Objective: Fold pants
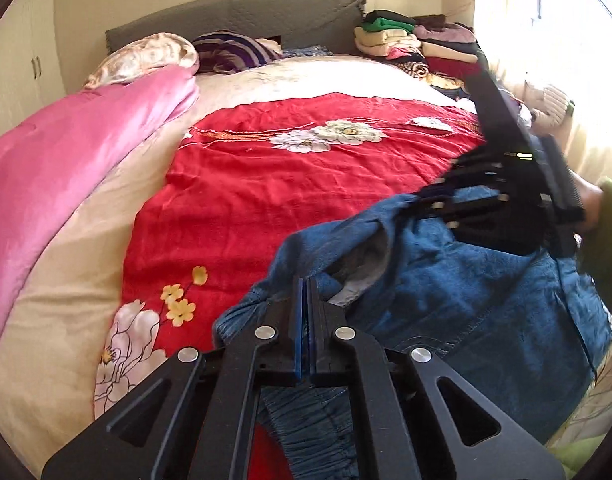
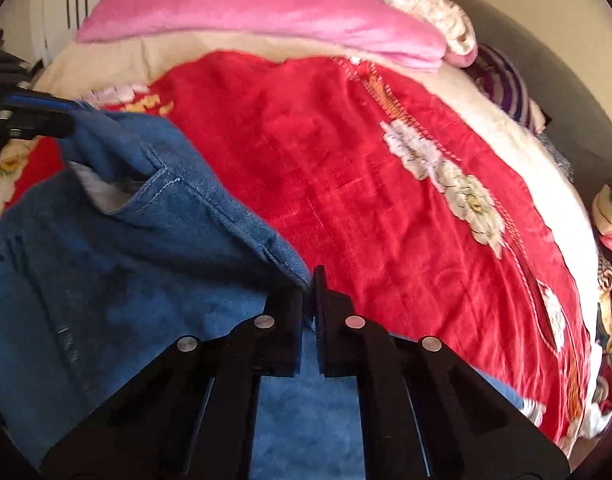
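while angled down over bed (image 1: 266,208), both grippers (image 1: 306,304) (image 2: 310,292) pinch pants (image 1: 445,280).

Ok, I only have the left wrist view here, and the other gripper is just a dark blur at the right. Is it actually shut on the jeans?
Observer: Yes. In the right wrist view the right gripper is shut, with a blue edge of the jeans pinched between its fingers.
Operator: Which part of the jeans is that edge?
Observer: A stitched corner. Further along the same edge, the pocket opening gapes and its white lining shows, above the red blanket.
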`<state>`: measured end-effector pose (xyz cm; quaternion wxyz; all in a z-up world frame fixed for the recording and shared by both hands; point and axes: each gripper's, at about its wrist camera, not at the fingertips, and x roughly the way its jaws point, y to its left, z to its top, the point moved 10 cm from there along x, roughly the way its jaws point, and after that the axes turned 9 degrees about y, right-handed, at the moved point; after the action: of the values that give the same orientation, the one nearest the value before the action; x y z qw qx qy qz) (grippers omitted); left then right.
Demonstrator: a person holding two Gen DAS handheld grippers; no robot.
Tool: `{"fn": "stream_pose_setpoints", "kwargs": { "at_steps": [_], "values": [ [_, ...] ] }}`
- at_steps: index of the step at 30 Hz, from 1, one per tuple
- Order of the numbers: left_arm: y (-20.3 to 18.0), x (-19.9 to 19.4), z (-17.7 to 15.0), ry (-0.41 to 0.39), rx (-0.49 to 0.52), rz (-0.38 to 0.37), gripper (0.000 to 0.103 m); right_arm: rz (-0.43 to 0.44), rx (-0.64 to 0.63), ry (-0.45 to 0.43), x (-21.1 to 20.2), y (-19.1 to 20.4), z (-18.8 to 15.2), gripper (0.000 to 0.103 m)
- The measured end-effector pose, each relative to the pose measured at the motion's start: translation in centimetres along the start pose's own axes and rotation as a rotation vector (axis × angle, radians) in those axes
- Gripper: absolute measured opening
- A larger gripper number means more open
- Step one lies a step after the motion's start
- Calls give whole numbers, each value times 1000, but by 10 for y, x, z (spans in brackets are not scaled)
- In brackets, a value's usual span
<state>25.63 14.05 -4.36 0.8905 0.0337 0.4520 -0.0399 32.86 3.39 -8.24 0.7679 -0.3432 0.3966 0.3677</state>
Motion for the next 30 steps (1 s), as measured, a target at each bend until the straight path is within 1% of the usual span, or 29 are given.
{"fn": "stream_pose_setpoints", "kwargs": {
  "at_steps": [3, 6, 12, 15, 19, 23, 27, 30],
  "values": [
    [1, -5, -2, -14, -15, -14, 1, 27, 71, -60, -26, -2, -6, 1],
    [-3, -12, -5, -32, -14, -22, 1, 39, 115, -115, -54, 3, -16, 1],
    [-19, -34, -12, -73, 9, -28, 1, 45, 193, -183, -94, 20, -41, 1],
    [-25, -45, -19, -83, 20, -20, 1, 60, 197, -221, -109, 34, -53, 1],
    [-33, -57, -33, -82, 24, -44, 1, 79, 232, -241, -124, 50, -68, 1],
    [-41, -67, -50, -83, 34, -56, 1, 87, 228, -258, -141, 70, -83, 1],
    [-50, -70, -73, -65, 48, -78, 1, 84, 217, -237, -148, 89, -101, 1],
    [-53, -67, -89, -43, 50, -77, 1, 80, 195, -216, -147, 105, -112, 1]
  ]
}}
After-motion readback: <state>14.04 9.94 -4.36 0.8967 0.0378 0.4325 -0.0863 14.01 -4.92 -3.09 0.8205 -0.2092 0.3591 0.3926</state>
